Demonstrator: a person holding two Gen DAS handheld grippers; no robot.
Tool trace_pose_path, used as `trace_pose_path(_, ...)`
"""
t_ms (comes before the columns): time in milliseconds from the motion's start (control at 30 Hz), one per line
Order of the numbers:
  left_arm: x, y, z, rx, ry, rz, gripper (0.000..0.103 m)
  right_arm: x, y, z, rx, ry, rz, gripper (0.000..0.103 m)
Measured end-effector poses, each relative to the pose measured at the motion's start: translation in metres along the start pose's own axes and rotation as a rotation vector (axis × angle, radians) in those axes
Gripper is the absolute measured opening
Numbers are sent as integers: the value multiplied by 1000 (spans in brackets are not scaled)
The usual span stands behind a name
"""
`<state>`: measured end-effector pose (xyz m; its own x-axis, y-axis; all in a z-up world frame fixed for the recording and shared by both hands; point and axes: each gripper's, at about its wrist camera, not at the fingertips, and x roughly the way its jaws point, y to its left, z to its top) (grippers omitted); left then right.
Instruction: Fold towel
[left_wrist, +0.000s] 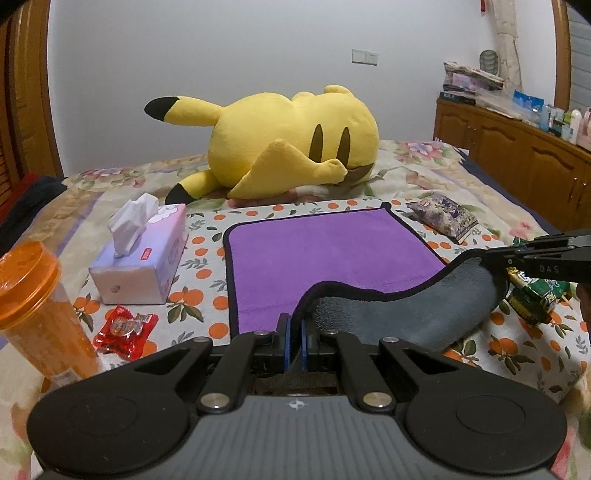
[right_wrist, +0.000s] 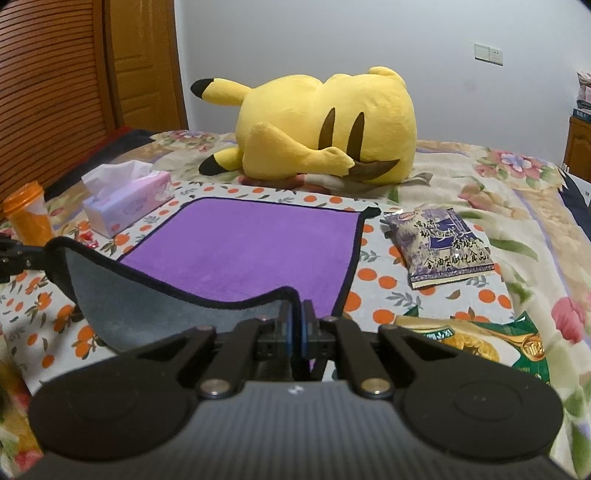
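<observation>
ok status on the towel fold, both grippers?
Left hand-held gripper shut on towel near corner. Right hand-held gripper shut on the other near corner. Near edge lifted, grey underside showing, far half flat. Fold path clear; tissue box, snack packet flank it.

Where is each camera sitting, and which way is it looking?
Left wrist: sits on the left gripper, looking forward across the towel toward the plush; the right gripper pokes in.
Right wrist: sits on the right gripper, facing the same way; the left gripper shows at the edge.
Both see towel, plush, tissue box.
</observation>
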<state>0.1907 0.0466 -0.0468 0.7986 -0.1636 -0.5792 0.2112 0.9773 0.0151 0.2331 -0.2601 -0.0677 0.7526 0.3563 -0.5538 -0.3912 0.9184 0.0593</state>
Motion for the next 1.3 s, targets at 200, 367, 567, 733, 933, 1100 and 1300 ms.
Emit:
trace_pose_path(200, 3, -2, 4, 15, -10, -1, 6, 0, -1, 4, -10, -24, 0, 5)
trace_pose_path(367, 6, -1, 10, 27, -19, 7, 6, 0, -1, 11, -32, -51, -4, 5)
trace_pose_path(567, 6, 2, 23, 28, -48, 16, 6, 0, 0, 19, -52, -83, -14, 5)
trace_pose_path(733, 6, 1, 36, 43, -75, 13, 6, 1, 1, 30, -70, -116, -17, 5)
trace_pose_path(933, 13, 4, 51, 48, -96, 21, 6, 6, 2, 42, -85, -143, -16, 5)
trace_pose_path(1100, 17, 9, 59, 42, -104, 26, 6, 9, 6, 49, -107, -157, -20, 5)
trace_pose_path(1300, 22, 12, 69, 54, -110, 30, 6, 9, 8, 62, -122, -186, -34, 5)
